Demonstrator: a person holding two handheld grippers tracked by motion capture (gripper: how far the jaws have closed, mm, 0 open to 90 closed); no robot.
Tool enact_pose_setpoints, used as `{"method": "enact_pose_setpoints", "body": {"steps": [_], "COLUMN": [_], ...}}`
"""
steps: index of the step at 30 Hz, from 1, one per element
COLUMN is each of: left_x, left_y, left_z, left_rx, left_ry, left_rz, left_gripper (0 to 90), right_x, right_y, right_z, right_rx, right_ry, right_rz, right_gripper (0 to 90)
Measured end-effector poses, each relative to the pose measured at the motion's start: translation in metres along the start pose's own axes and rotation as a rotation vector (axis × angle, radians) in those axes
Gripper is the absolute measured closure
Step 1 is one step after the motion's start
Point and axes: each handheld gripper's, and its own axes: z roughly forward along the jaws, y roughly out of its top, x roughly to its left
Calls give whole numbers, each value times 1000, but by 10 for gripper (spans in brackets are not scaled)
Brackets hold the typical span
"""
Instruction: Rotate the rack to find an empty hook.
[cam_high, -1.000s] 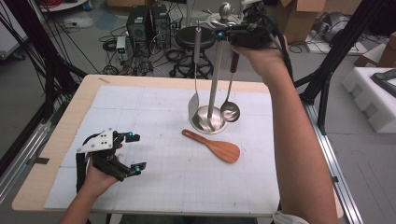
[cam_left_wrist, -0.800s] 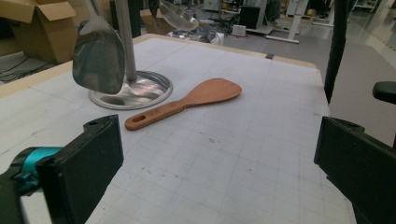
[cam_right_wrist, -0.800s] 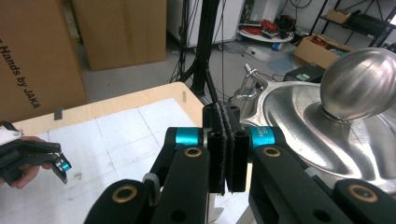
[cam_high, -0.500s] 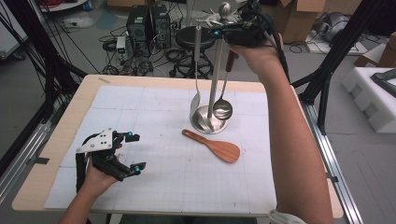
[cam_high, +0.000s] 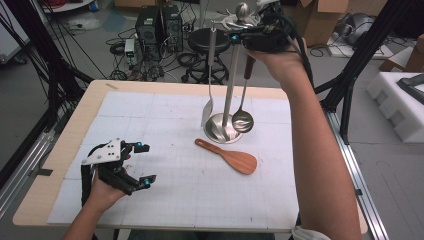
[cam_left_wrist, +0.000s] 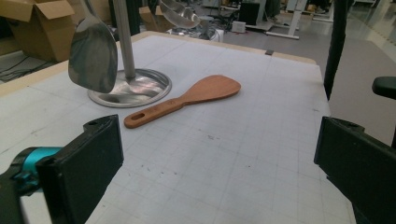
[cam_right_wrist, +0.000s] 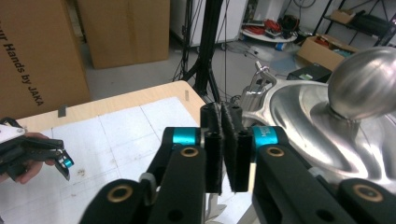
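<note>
Counter (cam_high: 65, 135): light wood rim, rectangular, topped by a white gridded mat (cam_high: 165, 200) over most of its surface.
Stand base (cam_high: 216, 131): round, shiny metal, resting on the mat a little toward 1 o'clock of centre.
Wooden spatula (cam_high: 229, 156): flat on the mat just at 5 o'clock of the stand base, handle toward 10 o'clock, blade toward 4 o'clock.

Black grippers (cam_high: 127, 170), teal-tipped fingers (cam_right_wrist: 212, 149), grey top plate
</note>
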Motion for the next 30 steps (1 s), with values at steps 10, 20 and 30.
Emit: {"method": "enact_pose_setpoints", "body": {"steps": [10,20,30], "left_x": [0,1,1], "left_y": [0,-1,-1], "left_z": [1,1,1], "left_rx": [1,2,-1], "left_ry": [-7,-7,-5], "left_rz": [-3,-5,-9], "left_gripper": [17,17,17], "right_x": [2,7,10], "right_y": [-30,-82,-118], "right_z": [-35,-70,-83], "right_rx": [-62,-111,-136], "right_ry": [21,21,36], "right_rz": [24,52,66], "right_gripper": [737,653,539]}}
